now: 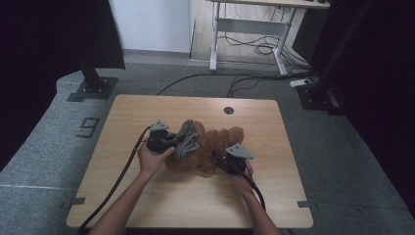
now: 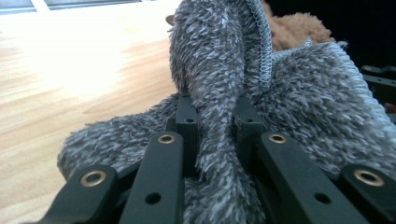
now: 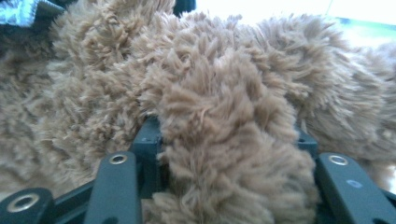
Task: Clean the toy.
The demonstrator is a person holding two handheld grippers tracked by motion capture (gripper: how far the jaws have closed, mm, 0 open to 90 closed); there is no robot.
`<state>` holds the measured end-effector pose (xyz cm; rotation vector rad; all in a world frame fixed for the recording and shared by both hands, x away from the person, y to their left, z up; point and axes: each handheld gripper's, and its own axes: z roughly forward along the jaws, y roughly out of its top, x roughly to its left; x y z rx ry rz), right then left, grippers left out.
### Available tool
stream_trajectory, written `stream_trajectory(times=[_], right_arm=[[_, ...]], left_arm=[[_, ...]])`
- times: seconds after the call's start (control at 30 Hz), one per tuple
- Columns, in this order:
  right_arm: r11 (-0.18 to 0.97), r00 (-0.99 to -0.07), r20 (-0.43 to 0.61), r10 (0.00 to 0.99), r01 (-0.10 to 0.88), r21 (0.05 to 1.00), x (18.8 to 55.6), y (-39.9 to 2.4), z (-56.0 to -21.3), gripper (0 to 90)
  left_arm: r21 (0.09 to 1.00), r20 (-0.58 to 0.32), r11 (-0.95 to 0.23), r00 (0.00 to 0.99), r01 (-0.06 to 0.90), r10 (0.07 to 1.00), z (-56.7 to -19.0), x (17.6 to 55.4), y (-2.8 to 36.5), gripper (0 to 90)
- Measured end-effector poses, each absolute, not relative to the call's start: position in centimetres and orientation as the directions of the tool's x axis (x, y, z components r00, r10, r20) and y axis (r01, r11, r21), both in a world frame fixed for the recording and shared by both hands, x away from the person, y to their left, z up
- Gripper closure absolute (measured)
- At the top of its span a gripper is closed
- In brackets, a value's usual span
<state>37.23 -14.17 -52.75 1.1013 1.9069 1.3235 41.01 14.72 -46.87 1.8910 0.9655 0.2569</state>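
Note:
A brown plush bear [image 1: 215,144] lies on the wooden table [image 1: 147,110], with a grey fuzzy cloth [image 1: 187,142] draped over its left side. My left gripper [image 1: 176,142] is shut on a fold of that grey cloth [image 2: 219,93], which rises between its black jaws in the left gripper view. My right gripper [image 1: 220,159] sits at the bear's near right side. In the right gripper view a thick lump of the bear's brown fur [image 3: 224,140] is squeezed between its jaws, so it is shut on the bear.
A round cable hole [image 1: 228,110] sits near the table's far edge. Black cables trail from both grippers toward the near edge. Beyond the table stand a dark post [image 1: 90,73] at the left and a white desk frame [image 1: 244,29] with floor cables.

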Motion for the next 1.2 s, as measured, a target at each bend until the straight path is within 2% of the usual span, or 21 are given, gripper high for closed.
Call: stream_trajectory(times=[0.13, 0.5, 0.73, 0.9, 1.0, 1.2], right_arm=[[0.164, -0.545, 0.042, 0.837, 0.324, 0.932, 35.6, -15.0, -53.1, 37.2], [0.263, -0.637, -0.013, 0.771, 0.3, 0.917, 30.6, -15.8, -53.3, 29.9], [0.131, -0.654, 0.139, 0.744, 0.347, 0.929, 30.2, -18.4, -52.6, 22.3], [0.125, -0.662, 0.154, 0.734, 0.354, 0.927, 30.7, -19.0, -52.5, 19.0], [0.129, -0.665, 0.141, 0.733, 0.339, 0.932, 29.8, -19.3, -51.9, 16.0], [0.048, -0.628, 0.161, 0.761, 0.302, 0.952, 28.4, -22.5, -49.3, 14.1]], left_arm=[[0.838, -0.231, -0.217, 0.685, 0.501, 0.691, -47.6, 39.0, 15.2, 77.5], [0.858, -0.253, -0.206, 0.737, 0.47, 0.626, -48.8, 34.6, 16.6, 77.9], [0.863, -0.255, -0.205, 0.748, 0.463, 0.613, -49.2, 33.6, 16.8, 77.9], [0.865, -0.263, -0.196, 0.75, 0.462, 0.607, -49.4, 33.0, 17.0, 77.9], [0.87, -0.254, -0.199, 0.756, 0.451, 0.603, -49.6, 32.3, 16.8, 77.9], [0.874, -0.227, -0.223, 0.767, 0.432, 0.6, -49.7, 31.4, 16.7, 77.9]])
